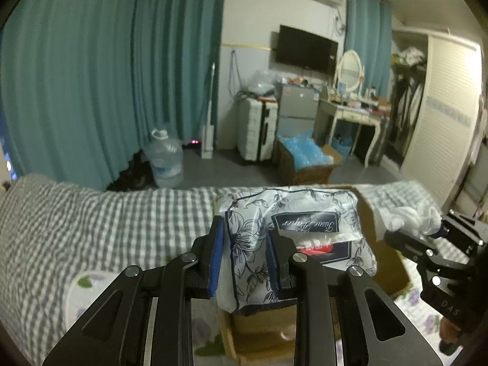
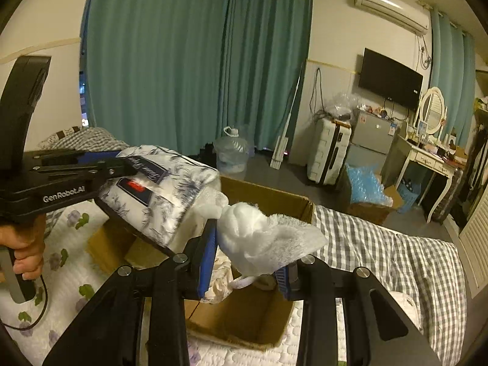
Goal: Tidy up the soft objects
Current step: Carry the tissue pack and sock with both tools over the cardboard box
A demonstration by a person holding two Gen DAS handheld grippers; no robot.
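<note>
My left gripper (image 1: 244,256) is shut on a floral blue-and-white tissue pack (image 1: 292,213) and holds it above an open cardboard box (image 1: 393,262) on the bed. The pack also shows in the right wrist view (image 2: 170,192), held up at the left over the box (image 2: 268,198). My right gripper (image 2: 247,256) is shut on a crumpled white soft cloth (image 2: 262,238) above the box's opening. In the left wrist view the right gripper (image 1: 439,238) sits at the far right with the white cloth (image 1: 405,216).
The bed has a grey checked blanket (image 1: 106,216) and a floral sheet (image 2: 70,244). Beyond it stand a water jug (image 1: 166,158), a white suitcase (image 1: 259,128), a small fridge (image 1: 296,109), a box of blue plastic (image 1: 308,158) and a dressing table (image 1: 353,113).
</note>
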